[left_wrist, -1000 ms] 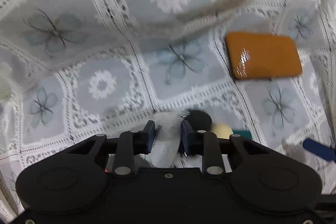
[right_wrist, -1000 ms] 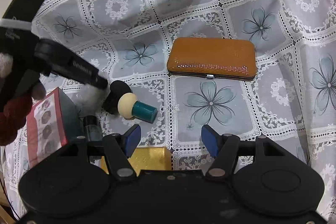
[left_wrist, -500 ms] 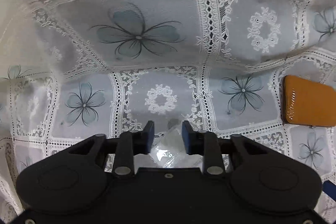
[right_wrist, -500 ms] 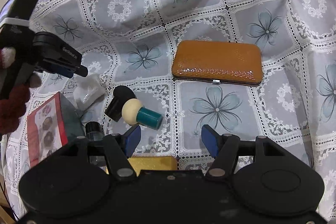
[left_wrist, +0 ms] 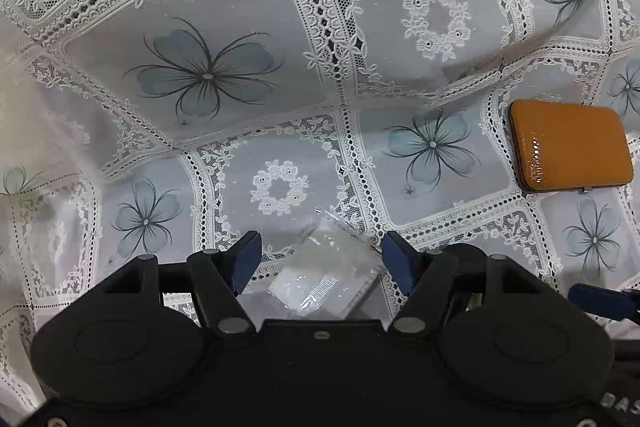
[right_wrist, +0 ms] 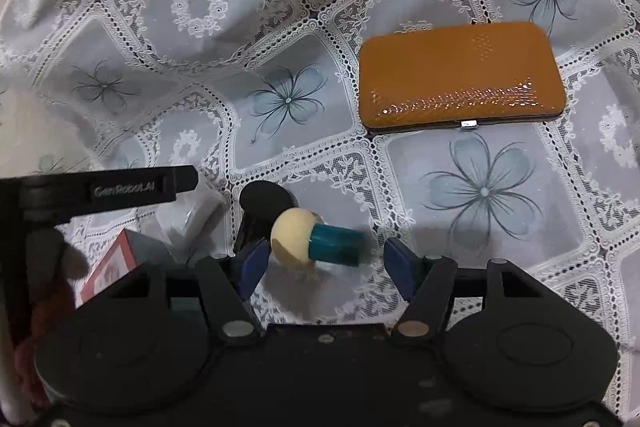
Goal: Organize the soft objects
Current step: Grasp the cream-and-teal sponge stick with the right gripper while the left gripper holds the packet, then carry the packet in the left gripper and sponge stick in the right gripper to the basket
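On the cloth (left_wrist: 224, 7), near its left edge, the left gripper (left_wrist: 320, 259), jaws just widening, is releasing a light, crinkly, slippery packet (left_wrist: 324, 275); right gripper (right_wrist: 320, 261), half-open and empty, is nearing the soft puff (right_wrist: 290, 237), best pinched by its stiffer teal handle.

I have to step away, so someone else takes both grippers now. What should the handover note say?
Left gripper: jaws have just been opening; the clear plastic packet lies on the lace tablecloth between them, released.
Right gripper: open, empty, just short of the cream-headed teal sponge applicator.
Black puff lies behind the applicator; orange case farther back; red-edged box at the left.
Done: packet set down. Left: likely the applicator, then the puff.
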`<state>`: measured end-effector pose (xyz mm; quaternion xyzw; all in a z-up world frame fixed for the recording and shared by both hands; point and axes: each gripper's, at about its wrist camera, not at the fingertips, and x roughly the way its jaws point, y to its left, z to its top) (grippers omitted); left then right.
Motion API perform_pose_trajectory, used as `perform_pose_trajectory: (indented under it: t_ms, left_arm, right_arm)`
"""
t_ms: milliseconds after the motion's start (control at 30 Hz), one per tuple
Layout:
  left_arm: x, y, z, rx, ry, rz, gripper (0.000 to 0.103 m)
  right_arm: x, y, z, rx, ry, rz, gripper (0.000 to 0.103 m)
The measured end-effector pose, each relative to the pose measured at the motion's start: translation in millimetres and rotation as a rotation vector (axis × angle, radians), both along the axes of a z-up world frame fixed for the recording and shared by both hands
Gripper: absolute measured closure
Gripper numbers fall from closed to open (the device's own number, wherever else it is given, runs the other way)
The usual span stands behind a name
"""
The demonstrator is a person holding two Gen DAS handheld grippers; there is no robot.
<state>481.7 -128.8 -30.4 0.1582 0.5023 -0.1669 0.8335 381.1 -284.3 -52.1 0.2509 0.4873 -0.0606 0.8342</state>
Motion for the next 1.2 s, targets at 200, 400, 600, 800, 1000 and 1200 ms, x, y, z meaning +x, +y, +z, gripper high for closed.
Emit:
perform_pose_trajectory:
  t_ms: [200,400,600,800,1000,1200]
  left_arm:
    - [2,5,1,-0.009,-0.007,-0.007,0.039]
    - [3,9,0,-0.008,-0.006,-0.013,0.039]
    - [-1,3,-5,0.012,-0.004,-0.063,0.028]
    - [-6,-11,-18,0.079,-0.004,-0.108,0.04]
    - [-8,-16,-31,0.111,0.025,-0.122,0.057]
    - [-10,-13,-22,0.084,-0.004,-0.092,0.058]
  right_arm:
    - [11,12,-7,-0.01,0.021,-0.026,0.043]
    - [12,17,-9,-0.061,0.012,-0.018,0.05]
    - [4,12,-3,-0.128,-0.013,-0.026,0.05]
    - [-1,5,-5,-0.134,-0.009,-0.028,0.05]
    - [-3,2,-5,-0.13,-0.017,-0.02,0.05]
    - [-14,-7,1,-0.124,-0.03,-0.029,0.05]
